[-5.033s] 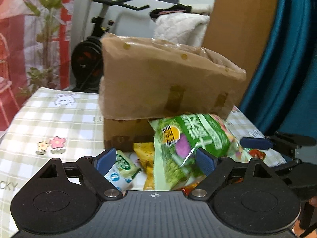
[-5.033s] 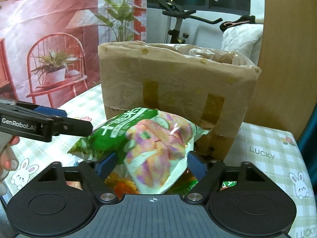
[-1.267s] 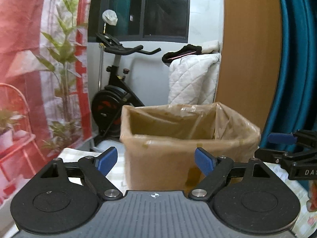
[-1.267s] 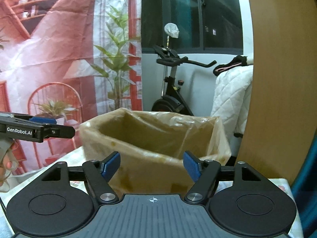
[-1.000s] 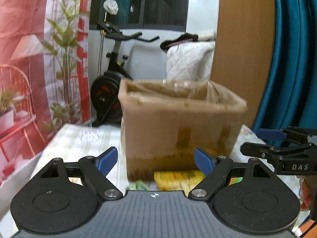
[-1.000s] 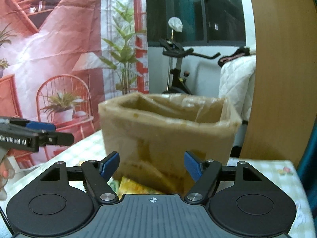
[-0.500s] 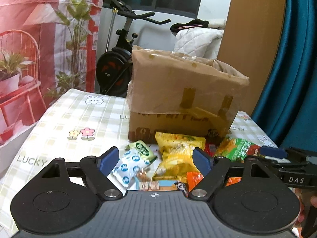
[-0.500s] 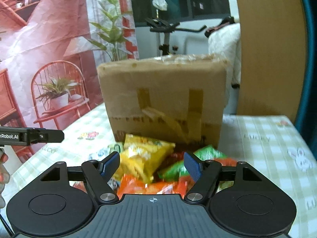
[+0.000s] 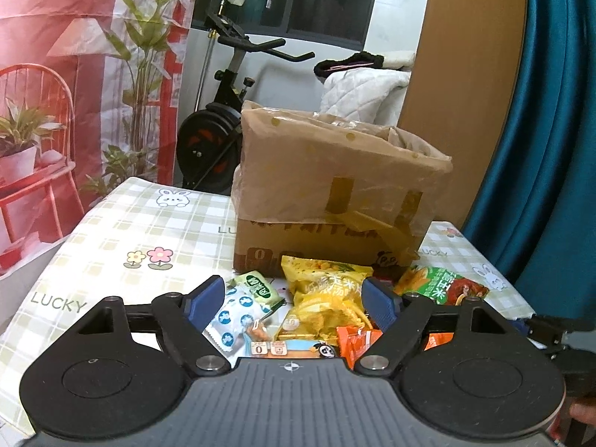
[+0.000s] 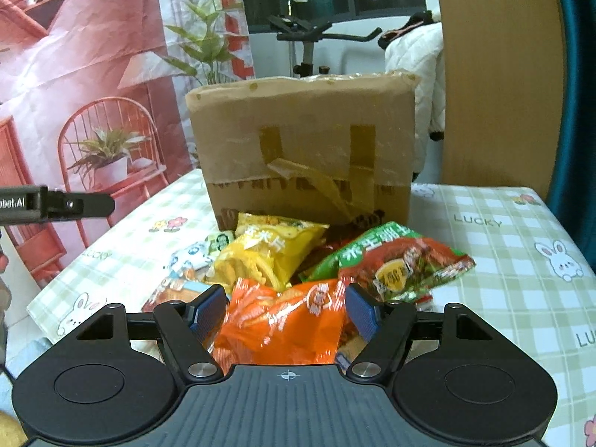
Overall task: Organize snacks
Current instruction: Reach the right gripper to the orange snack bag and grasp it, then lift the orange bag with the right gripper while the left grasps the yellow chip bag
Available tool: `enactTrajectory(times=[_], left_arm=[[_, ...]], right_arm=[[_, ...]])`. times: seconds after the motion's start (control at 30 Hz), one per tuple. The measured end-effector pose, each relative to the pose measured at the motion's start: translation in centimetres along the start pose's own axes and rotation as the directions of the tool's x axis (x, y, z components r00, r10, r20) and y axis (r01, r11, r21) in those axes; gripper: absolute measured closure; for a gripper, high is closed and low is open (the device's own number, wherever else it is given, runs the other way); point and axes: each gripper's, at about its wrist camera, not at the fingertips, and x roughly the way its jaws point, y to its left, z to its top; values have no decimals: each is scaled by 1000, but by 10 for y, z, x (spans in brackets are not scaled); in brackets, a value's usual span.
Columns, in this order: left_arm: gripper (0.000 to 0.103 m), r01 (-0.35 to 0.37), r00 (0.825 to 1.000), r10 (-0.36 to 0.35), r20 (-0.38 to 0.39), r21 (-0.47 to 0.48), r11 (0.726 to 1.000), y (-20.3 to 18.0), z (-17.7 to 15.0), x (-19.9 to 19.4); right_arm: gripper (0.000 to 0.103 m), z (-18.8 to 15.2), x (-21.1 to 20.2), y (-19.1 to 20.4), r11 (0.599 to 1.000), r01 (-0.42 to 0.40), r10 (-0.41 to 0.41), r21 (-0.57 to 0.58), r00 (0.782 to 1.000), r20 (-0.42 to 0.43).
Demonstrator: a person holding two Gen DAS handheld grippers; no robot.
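Note:
A pile of snack packets lies on the checked tablecloth in front of a cardboard box (image 9: 335, 193) lined with a plastic bag; the box also shows in the right wrist view (image 10: 301, 149). My left gripper (image 9: 294, 301) is open and empty above a yellow chip bag (image 9: 327, 298) and a white-blue packet (image 9: 234, 316). My right gripper (image 10: 285, 311) is open and empty, its fingers on either side of an orange packet (image 10: 287, 320). A green-red bag (image 10: 395, 264) and the yellow bag (image 10: 272, 253) lie beyond it.
The table (image 9: 111, 246) ends close on the left and right. An exercise bike (image 9: 223, 111) and a white quilt stand behind the box. A wooden panel and teal curtain (image 9: 551, 149) are on the right. The left gripper's arm (image 10: 56, 205) shows at the right view's left edge.
Both grippers dropped from above the box rim to the snack pile in front of it and moved closer. The green bag they held five seconds ago is gone from them.

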Motion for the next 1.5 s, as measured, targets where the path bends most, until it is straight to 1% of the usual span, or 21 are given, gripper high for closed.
enactTrajectory(times=[0.1,0.2,0.33,0.4,0.63,0.73,0.83,0.9,0.93,1.0,1.07,1.2,1.3,1.4,1.5], left_arm=[[21,0,1000,0,12,11,1000,-2,-2,2],[21,4,1000,-4,7,4,1000,2,-8,6],[22,0,1000,-1,-21,-20,1000,7,-12,16],[22,-2,1000,2,-19,-12,1000,8,-12,17],[23,-4,999,4,-41,-14,1000,13,-16,27],[23,-8,999,7,-52,-14,1000,15,-17,30],[23,-12,998,11,-62,-9,1000,15,-18,32],[23,-13,998,13,-66,-1,1000,13,-19,34],[23,-14,998,14,-69,3,1000,13,-19,34],[23,-12,997,12,-71,5,1000,13,-19,34],[23,-11,998,11,-70,4,1000,13,-20,32],[24,-11,998,10,-64,-7,1000,17,-18,29],[26,-10,998,9,-59,-12,1000,18,-15,29],[28,1,999,-2,-54,-15,1000,17,-9,32],[28,23,998,-23,-57,-4,1000,12,1,42]], right_arm=[[34,-3,4,-3,1000,-7,7,8,1000,-29],[33,-10,12,-6,1000,-5,6,21,998,-61],[31,-19,25,-15,996,-21,30,82,994,-104],[31,-21,30,-18,993,-45,57,110,992,-110],[30,-23,53,-13,991,-80,94,105,986,-141],[33,-26,63,-14,989,-91,110,120,981,-161],[39,-27,65,-16,987,-109,127,116,979,-160],[44,-28,64,-15,989,-114,128,96,979,-156],[46,-28,62,-15,989,-119,131,87,980,-152],[50,-27,58,-14,989,-125,136,81,981,-139],[54,-22,50,-15,987,-142,150,78,983,-106],[54,-5,33,-15,986,-152,154,61,988,-21],[54,10,22,-15,987,-158,156,41,987,45],[54,29,12,-18,990,-143,140,15,983,118],[54,48,7,-24,996,-87,91,-31,979,181]])
